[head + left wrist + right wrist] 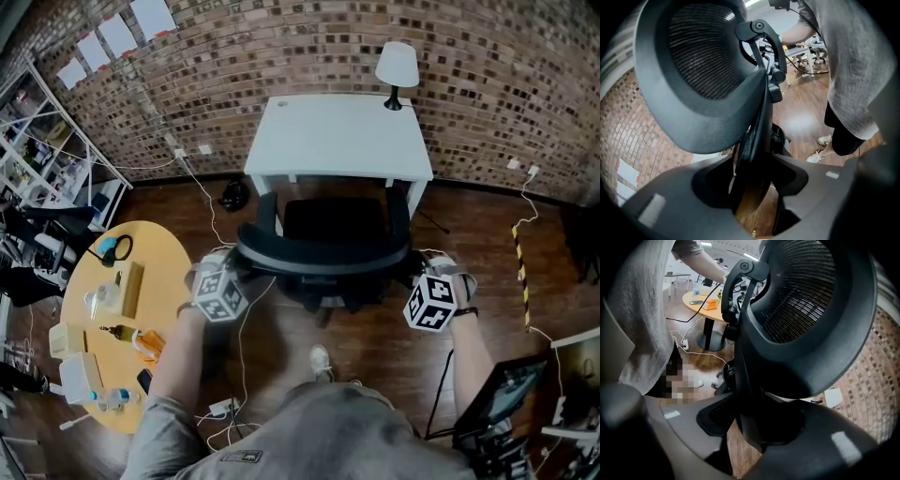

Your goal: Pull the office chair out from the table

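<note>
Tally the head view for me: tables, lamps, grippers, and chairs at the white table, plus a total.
Tables: 2, white table, round yellow table
Lamps: 1, lamp
Grippers: 2, left gripper, right gripper
Chairs at the white table: 1, office chair
Total: 6

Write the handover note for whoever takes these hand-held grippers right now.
Left hand-held gripper: shut on the office chair, at the left edge of its back.
Right hand-held gripper: shut on the right edge of the chair's back.
Chair: close in front of the white table, seat facing it.
Done: both grips taken.
Left: draw the chair back, clear of the table; mind the cables on the floor behind.
</note>
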Tool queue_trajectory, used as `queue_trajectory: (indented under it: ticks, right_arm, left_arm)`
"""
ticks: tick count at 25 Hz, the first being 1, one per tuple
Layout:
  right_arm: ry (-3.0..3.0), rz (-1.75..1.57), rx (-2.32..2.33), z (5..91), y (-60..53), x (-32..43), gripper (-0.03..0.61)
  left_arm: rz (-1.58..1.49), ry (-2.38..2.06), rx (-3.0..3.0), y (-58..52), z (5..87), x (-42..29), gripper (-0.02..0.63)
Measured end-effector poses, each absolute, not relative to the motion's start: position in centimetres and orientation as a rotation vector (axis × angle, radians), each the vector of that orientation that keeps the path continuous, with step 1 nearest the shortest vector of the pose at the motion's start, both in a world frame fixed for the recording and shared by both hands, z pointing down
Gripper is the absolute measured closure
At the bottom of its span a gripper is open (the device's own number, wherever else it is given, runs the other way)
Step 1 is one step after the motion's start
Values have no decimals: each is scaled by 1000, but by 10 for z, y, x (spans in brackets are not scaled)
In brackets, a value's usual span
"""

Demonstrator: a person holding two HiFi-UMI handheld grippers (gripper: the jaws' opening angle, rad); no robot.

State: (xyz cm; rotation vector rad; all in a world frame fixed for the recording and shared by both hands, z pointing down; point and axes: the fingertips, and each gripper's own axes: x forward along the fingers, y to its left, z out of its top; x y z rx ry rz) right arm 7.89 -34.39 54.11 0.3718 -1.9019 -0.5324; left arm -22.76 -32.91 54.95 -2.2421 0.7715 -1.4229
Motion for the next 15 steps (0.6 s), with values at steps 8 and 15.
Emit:
queue_trajectory:
  ticks: [8, 15]
  right_arm:
    - [-1920, -568, 352, 538, -306, 87, 390]
    - [-1930, -586, 343, 538, -277, 93, 388]
  left_arm:
    - [-1450, 818, -2228, -287, 548, -219, 387]
    - [-1469, 873, -2211, -254, 548, -214, 383]
